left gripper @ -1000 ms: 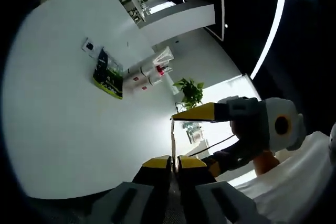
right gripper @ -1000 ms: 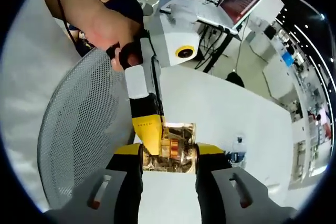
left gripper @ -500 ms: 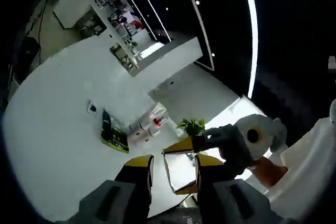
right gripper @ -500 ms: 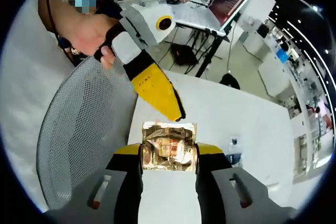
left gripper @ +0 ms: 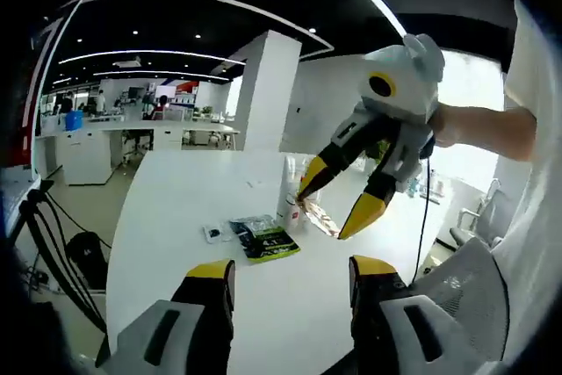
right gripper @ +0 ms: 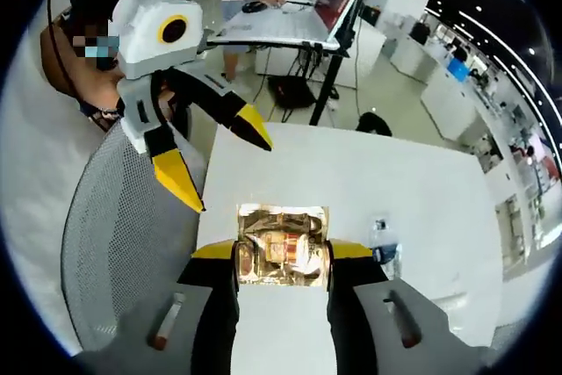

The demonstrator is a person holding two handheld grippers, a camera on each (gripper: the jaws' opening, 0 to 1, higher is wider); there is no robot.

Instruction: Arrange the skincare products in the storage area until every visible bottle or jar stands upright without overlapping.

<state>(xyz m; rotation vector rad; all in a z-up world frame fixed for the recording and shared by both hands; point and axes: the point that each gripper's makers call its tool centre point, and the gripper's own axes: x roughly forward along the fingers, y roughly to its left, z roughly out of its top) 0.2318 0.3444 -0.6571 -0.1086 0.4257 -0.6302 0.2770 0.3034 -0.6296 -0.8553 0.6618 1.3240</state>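
Observation:
My right gripper [right gripper: 282,263] is shut on a clear, square jar [right gripper: 281,245] with a gold and amber inside, held above the white table [right gripper: 369,173]. My left gripper [left gripper: 291,271] stands open with nothing between its fingers. In the right gripper view the left gripper [right gripper: 215,151] hangs up and to the left of the jar, jaws spread, not touching it. The left gripper view has the right gripper [left gripper: 342,195] coming in from the upper right with the faint clear jar [left gripper: 313,211] between its jaws.
On the white table [left gripper: 176,208] lie a green packet [left gripper: 268,239] and a small dark item [left gripper: 215,233], with white bottles [left gripper: 288,206] behind. A small bottle [right gripper: 384,250] lies right of the jar. A grey mesh chair [right gripper: 123,217] stands at the left.
My left gripper went from shut beside the jar to open and has drawn back from it. The right gripper keeps its hold on the jar. Both views have swung.

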